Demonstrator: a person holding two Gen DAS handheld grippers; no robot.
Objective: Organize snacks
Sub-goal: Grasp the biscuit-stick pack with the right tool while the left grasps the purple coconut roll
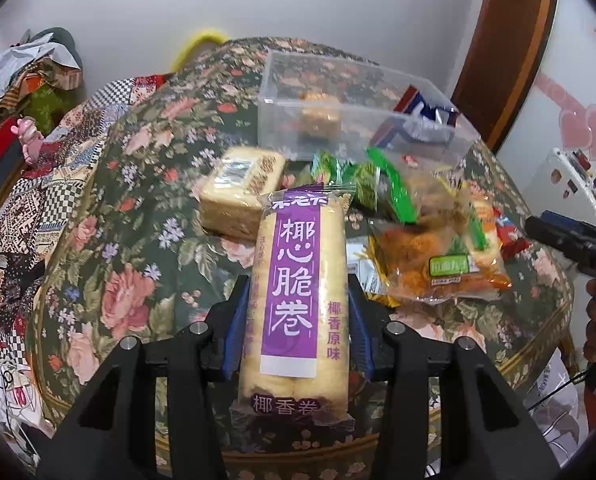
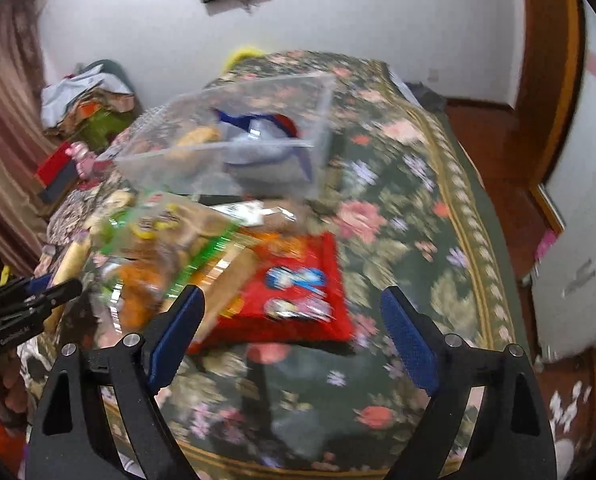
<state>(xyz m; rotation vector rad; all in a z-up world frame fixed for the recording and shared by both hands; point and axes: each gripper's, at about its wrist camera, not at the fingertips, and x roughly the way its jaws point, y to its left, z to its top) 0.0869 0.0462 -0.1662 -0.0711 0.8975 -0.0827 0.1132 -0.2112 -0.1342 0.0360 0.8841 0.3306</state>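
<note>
**Holding the coconut roll pack, other gripper wide**

Clamping a long coconut roll pack with its purple label, my left gripper has its blue pads pressed against both sides of the wrapper, and the pack stands up between them above the desk with its floral cloth. Beyond it a pale cake pack lies flat on the cloth, and just to its right sits a heap of snack bags, among them a clear bag with a green label. Behind these stands a clear plastic box with a biscuit-coloured snack and a blue-and-white packet inside.

My right gripper is spread wide and grips nothing; it hangs over the near edge of the desk, with a red snack bag lying between and just past its blue pads. That view is blurred, so the bags left of the red one are hard to tell apart.
</note>
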